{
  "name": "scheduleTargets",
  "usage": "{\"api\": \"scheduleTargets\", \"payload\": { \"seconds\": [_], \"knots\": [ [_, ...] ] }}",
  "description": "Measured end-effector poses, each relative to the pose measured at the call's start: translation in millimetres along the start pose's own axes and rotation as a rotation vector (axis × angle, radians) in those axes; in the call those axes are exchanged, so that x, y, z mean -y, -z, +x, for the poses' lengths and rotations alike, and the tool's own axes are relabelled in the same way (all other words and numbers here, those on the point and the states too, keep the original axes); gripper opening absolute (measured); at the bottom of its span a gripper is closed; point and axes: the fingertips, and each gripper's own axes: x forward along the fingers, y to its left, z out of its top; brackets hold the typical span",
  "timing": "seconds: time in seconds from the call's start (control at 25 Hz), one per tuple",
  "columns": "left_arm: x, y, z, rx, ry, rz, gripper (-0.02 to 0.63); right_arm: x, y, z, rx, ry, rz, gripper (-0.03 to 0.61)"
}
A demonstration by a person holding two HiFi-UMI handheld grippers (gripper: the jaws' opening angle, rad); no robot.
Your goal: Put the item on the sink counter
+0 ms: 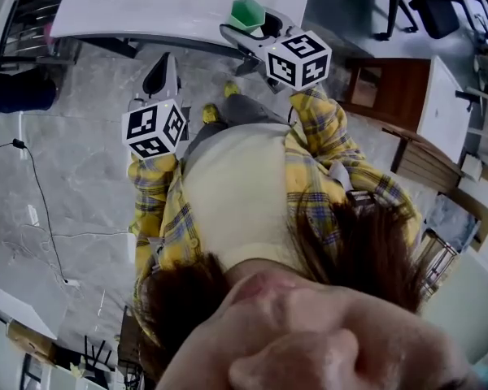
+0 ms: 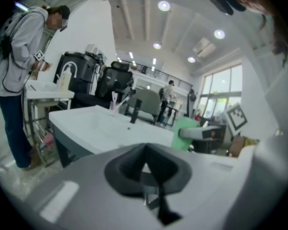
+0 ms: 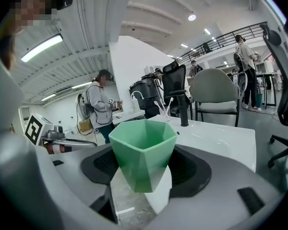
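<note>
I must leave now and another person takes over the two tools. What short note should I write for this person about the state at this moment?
Right tool: shut on the green cup; the cup is upright, mouth up.
Left tool: jaws together, nothing in them, held back nearer the body.
Sink counter: directly ahead. The cup is at its near edge, not yet set down as far as I can tell.
Done: the cup is grasped and at the sink.
Left: bring it over a bare part of the counter, clear of the black tap, set it down, open the right tool.
</note>
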Motion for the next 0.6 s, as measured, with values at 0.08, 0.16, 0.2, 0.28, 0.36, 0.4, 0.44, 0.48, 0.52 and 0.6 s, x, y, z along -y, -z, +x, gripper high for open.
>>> {"api": "scheduleTargets", "payload": {
  "seconds": [0.08, 0.16, 0.2, 0.28, 0.36, 0.4, 0.44, 0.48, 0.52, 0.6],
  "knots": [
    [0, -5, 7, 0.002, -0.005, 0.005, 0.006, 6, -4, 4, 0.003, -0.005, -0.001, 0.307],
    [-3, -12, 15, 0.006, -0.015, 0.013, 0.006, 13, -10, 11, 0.008, -0.008, -0.002, 0.308],
    [-5, -15, 19, 0.008, -0.02, 0.015, 0.006, 17, -13, 15, 0.009, -0.009, -0.004, 0.307],
    [-9, -20, 30, 0.011, -0.031, 0.014, 0.006, 27, -18, 23, 0.009, -0.015, -0.013, 0.307],
    [-12, -23, 44, 0.009, -0.04, 0.017, 0.006, 37, -24, 32, 0.012, -0.023, -0.021, 0.308],
    [-13, -25, 51, 0.007, -0.042, 0.021, 0.006, 43, -27, 36, 0.014, -0.026, -0.023, 0.308],
    [-13, -28, 59, 0.005, -0.042, 0.026, 0.006, 49, -30, 39, 0.016, -0.027, -0.025, 0.308],
    [-12, -31, 66, 0.003, -0.039, 0.033, 0.006, 55, -33, 42, 0.015, -0.027, -0.028, 0.308],
    [-10, -34, 73, 0.001, -0.035, 0.04, 0.006, 61, -35, 45, 0.014, -0.026, -0.03, 0.307],
    [-6, -38, 86, -0.004, -0.026, 0.053, 0.006, 74, -39, 50, 0.011, -0.022, -0.033, 0.308]
  ]
}}
